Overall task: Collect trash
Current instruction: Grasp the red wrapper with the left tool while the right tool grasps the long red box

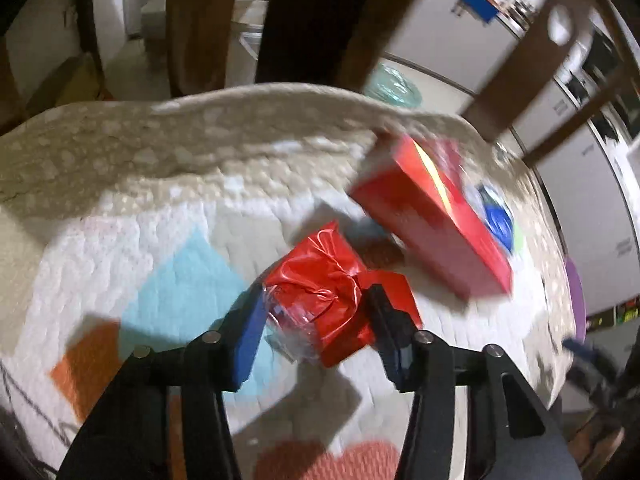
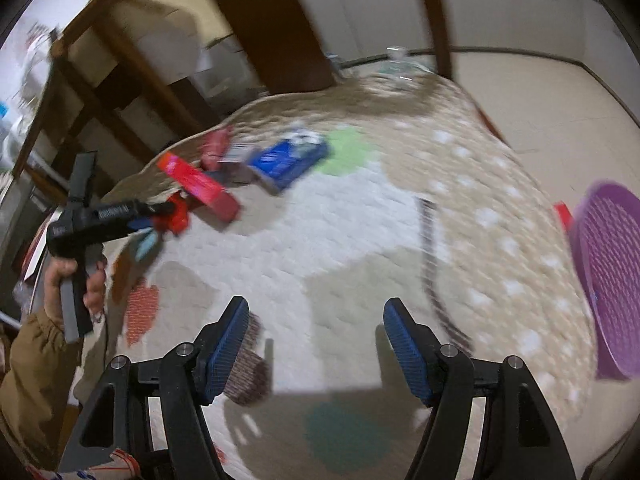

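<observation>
A crumpled red wrapper [image 1: 320, 292] with a clear plastic end lies on the patterned rug [image 1: 160, 248], and my left gripper [image 1: 316, 316] is shut on it, a pad pressing each side. The right wrist view shows the same left gripper [image 2: 160, 216] far left with the red wrapper [image 2: 178, 216] at its tips, a person's hand [image 2: 76, 280] on its handle. My right gripper [image 2: 316, 320] hovers open over bare rug with nothing between its blue pads [image 2: 224, 352]. A long red box [image 1: 436, 224] lies just beyond the wrapper; the red box [image 2: 200, 188] sits beside a blue box [image 2: 288, 160].
A purple basket [image 2: 608, 280] stands on the rug's right edge. Dark wooden chair legs [image 1: 200, 28] and a wooden table frame [image 2: 100, 92] border the far side. A small red carton [image 2: 216, 144] lies behind the boxes, and white cabinets [image 1: 452, 36] line the wall.
</observation>
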A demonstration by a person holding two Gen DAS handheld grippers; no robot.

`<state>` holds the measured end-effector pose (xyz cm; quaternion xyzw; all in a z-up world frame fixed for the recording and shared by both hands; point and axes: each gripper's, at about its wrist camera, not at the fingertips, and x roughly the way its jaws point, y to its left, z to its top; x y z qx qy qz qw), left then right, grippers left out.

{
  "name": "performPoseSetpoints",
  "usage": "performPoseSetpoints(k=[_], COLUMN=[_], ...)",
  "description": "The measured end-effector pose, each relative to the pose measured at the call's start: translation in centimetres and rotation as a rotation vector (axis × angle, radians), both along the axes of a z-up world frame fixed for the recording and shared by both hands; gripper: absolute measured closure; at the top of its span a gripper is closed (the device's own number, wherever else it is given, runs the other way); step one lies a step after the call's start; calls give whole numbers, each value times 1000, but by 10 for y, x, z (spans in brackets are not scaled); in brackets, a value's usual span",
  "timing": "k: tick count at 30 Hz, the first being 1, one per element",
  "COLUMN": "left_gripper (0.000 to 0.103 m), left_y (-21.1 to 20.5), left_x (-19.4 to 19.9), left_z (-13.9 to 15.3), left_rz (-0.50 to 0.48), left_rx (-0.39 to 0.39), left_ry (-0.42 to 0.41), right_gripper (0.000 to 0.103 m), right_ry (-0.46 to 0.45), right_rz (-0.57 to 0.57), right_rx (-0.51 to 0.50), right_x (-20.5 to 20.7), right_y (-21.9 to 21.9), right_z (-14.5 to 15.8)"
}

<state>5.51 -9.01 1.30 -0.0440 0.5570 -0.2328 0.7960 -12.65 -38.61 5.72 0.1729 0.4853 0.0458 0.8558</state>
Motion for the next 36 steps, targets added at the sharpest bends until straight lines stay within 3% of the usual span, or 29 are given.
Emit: performPoseSetpoints(k=[3,8,12,15,17,18,19,20,22,29,31,36], left_gripper=[56,55,54,45,41,39,33,29,27,22,20,14], left_y=[7,14,25,30,34,36,34,32,30,6,-2,-16], left_x=[-28,-65,-84,-91,-86,-85,-84,-83,-84,-88,-88,-88], left_z=[4,5,7,3,0,0,1,2,1,1,1,-2], left_rz=[-51,-102,-85,-59,-39,-32,-20,-11,3,25,32,54], left_rx=[-54,-27,-1,-7,-18,-18,-13,-8,2,25,64,125], left_ry=[27,21,-15,-18,-18,-22,-32,-40,-49,-51,-58,-83], right_gripper=[29,29,29,29,36,46,63,67,77,78,78,77], right_ry=[-25,-81,-87,-65,-47,-34,-21,-3,12,53,68,93], right_rz=[78,209,298,344,363,373,380,385,375,296,263,217], right_rx=[-13,-88,-146,-197,-228,-248,-259,-259,-229,-75,-41,-55], right_x=[23,71,109,137,149,154,157,159,155,112,93,42], right_y=[25,69,101,123,136,142,146,149,148,111,94,66], right_z=[9,22,20,8,-1,-7,-13,-18,-20,-6,-3,-5])
